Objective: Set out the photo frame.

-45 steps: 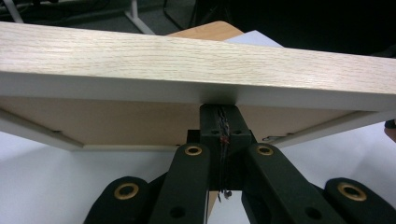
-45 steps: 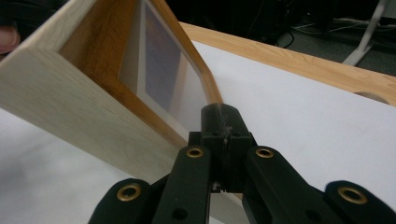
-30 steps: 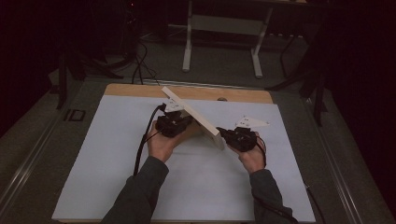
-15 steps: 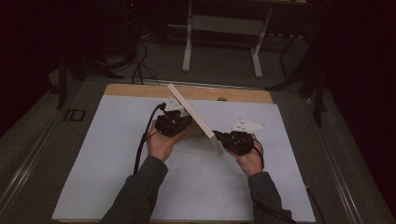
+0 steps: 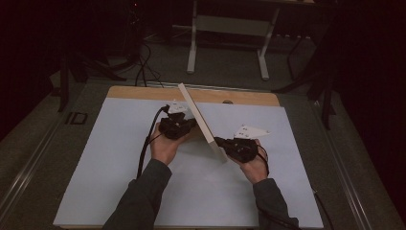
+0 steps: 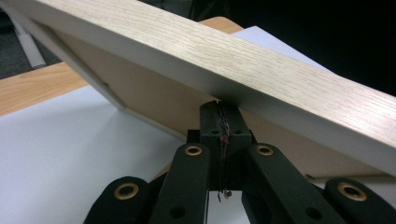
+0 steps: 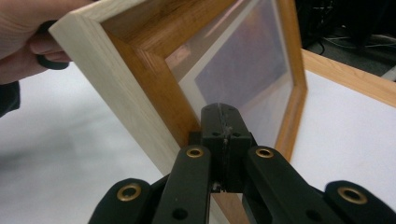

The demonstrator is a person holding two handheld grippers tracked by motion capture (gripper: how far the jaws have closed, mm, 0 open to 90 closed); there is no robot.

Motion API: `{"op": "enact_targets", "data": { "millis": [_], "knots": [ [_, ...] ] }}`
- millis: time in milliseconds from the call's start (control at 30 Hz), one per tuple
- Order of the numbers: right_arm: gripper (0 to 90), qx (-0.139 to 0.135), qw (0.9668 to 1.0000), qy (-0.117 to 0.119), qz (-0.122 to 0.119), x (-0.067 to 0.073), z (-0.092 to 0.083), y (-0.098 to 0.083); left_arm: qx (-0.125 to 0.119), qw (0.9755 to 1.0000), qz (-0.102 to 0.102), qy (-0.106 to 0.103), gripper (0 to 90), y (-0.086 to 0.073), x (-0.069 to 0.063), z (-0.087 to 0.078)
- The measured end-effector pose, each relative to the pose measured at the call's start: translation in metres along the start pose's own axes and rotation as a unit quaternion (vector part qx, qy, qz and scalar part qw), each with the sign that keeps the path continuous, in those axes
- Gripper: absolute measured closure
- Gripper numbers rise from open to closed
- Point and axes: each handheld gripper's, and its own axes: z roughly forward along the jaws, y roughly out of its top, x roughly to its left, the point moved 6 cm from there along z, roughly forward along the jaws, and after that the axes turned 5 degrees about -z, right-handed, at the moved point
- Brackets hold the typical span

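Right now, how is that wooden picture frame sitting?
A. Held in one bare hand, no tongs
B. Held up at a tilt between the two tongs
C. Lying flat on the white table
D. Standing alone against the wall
B. The picture frame is tipped up off the white table, with the left tongs behind it and the right tongs at its near corner.

In the left gripper view, the wooden frame (image 6: pixel 261 79) runs off the edges at 10 and 4 o'clock, and its edge hides the jaw tips. In the right gripper view, the person's hand (image 7: pixel 28 42) is cropped at 10 o'clock.
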Motion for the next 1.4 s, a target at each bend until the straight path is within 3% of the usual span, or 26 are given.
{"op": "enact_targets", "data": {
  "millis": [733,933,1400],
  "knots": [
    [89.9,0.004,0.9994,0.028,-0.018,0.021,0.011,0.005,-0.002,0.9999,0.005,-0.011,90.0,-0.001,0.003,0.001],
    [89.9,0.004,0.9990,0.036,-0.026,0.027,0.017,0.008,0.001,0.9997,0.016,-0.016,90.0,-0.003,0.000,0.003],
    [89.9,0.005,0.9985,0.045,-0.031,0.036,0.026,0.013,-0.010,0.9989,0.006,-0.046,89.1,-0.008,0.006,-0.004]
  ]
}}
